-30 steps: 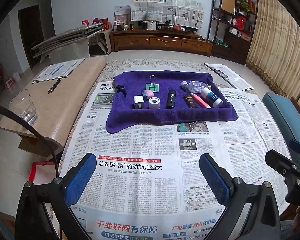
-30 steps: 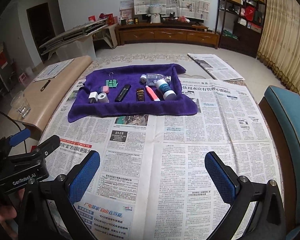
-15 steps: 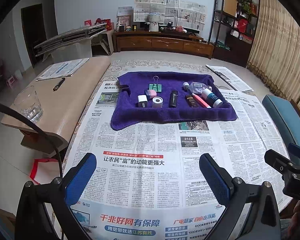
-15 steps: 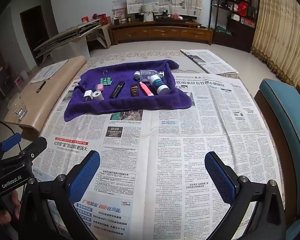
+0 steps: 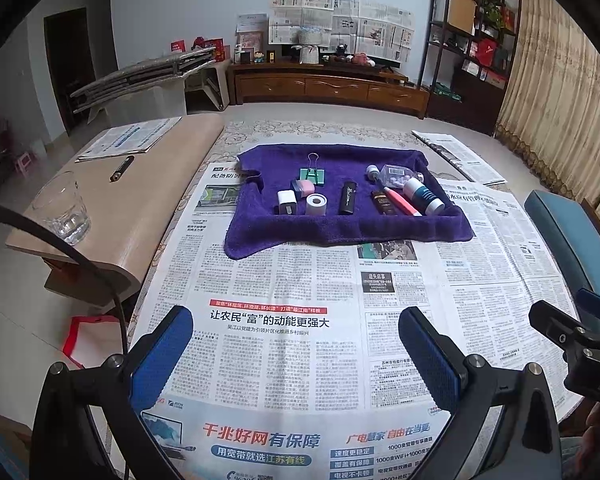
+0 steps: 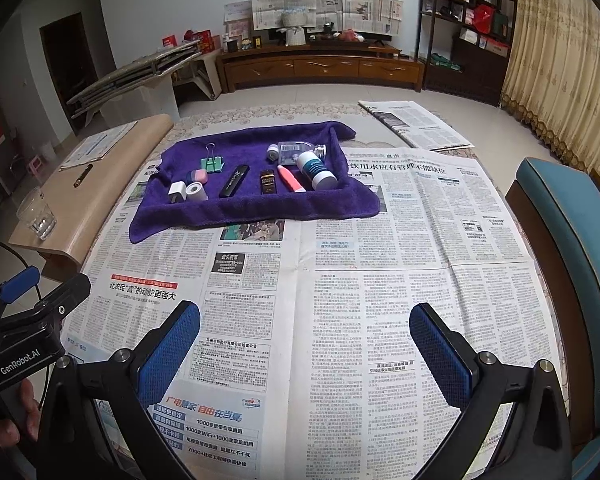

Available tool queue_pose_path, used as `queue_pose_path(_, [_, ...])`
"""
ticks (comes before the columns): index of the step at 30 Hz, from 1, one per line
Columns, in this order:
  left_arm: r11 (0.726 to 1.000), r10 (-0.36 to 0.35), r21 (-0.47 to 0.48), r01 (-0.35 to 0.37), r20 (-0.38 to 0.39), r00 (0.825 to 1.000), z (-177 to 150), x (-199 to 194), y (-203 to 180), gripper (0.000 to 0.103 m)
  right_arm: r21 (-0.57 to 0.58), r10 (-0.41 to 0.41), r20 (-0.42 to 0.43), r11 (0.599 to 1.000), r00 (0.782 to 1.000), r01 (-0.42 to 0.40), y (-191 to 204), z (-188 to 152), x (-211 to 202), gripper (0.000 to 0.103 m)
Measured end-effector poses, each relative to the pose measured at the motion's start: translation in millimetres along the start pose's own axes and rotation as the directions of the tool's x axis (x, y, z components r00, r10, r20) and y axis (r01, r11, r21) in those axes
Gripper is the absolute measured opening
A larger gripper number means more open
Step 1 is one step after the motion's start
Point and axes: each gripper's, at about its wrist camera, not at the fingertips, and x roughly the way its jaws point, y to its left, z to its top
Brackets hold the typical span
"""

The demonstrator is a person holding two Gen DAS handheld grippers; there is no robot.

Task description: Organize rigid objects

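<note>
From the left wrist view, the left gripper [image 5: 296, 354] hangs released, jaws wide and holding nothing, over newspaper [image 5: 284, 280] spread across the table. Beyond it lies a purple towel [image 5: 340, 226] carrying the small objects: a green binder clip [image 5: 313, 174], a white charger [image 5: 287, 202], a roll of tape [image 5: 315, 204], a black tube [image 5: 347, 198] and a pink pen [image 5: 402, 203]. Left of the towel, on a beige bench [image 5: 140, 200], stands a glass [image 5: 62, 208]. Behind the towel, a wooden cabinet [image 5: 328, 88] lines the wall.

From the right wrist view, the right gripper [image 6: 305, 354] is likewise released and holding nothing, well short of the towel [image 6: 252, 206]. Right of the towel are a blue chair [image 6: 572, 232] and curtains [image 6: 560, 68].
</note>
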Motion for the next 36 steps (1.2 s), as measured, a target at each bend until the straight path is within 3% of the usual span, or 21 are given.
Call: queue_pose_path(36, [1.0,0.017,-0.012,-0.017,-0.022,1.0,-5.1,-12.0,3.7,0.103,-0.012,-0.009,0.005,1.0,1.0,0.009,4.6,-4.4,-8.1,0.103])
